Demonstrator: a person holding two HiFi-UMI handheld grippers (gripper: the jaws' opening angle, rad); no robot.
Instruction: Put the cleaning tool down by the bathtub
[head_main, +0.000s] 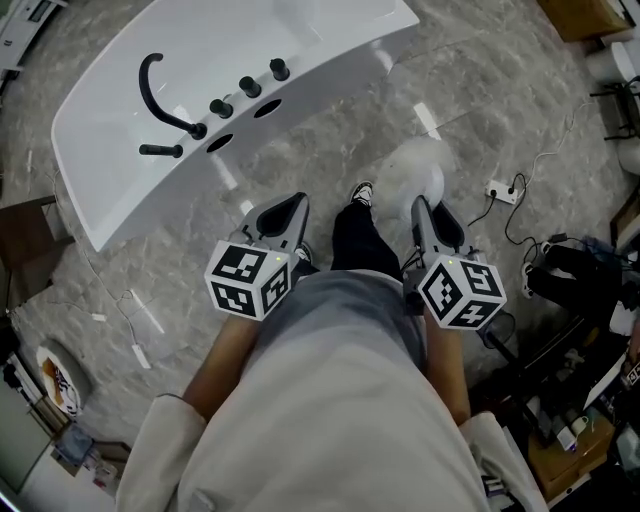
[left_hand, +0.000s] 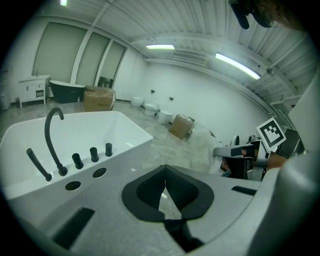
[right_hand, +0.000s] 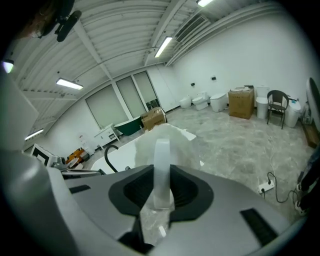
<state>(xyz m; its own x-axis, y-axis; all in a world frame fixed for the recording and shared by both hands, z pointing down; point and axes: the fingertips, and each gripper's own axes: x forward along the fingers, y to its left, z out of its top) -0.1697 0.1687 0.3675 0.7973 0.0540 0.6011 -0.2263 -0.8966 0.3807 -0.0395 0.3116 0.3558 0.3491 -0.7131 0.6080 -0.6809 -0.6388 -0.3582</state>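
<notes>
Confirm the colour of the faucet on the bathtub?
Black. The faucet stands out against the white bathtub, clearest in the head view.

Our head view looks steeply down on the bathtub (head_main: 105, 150); both gripper views face level, low and near, sharing it.

grey marbled floor (head_main: 480, 110) spreads all round. a white power strip (head_main: 501, 192) lies on it at the right, its cable trailing toward a heap of dark gear (head_main: 565, 270) at the right edge. by the far wall stand white toilets (right_hand: 218, 101), a cardboard box (right_hand: 241, 104) and a dark chair (right_hand: 277, 104); strip lights (left_hand: 237, 66) run overhead
</notes>
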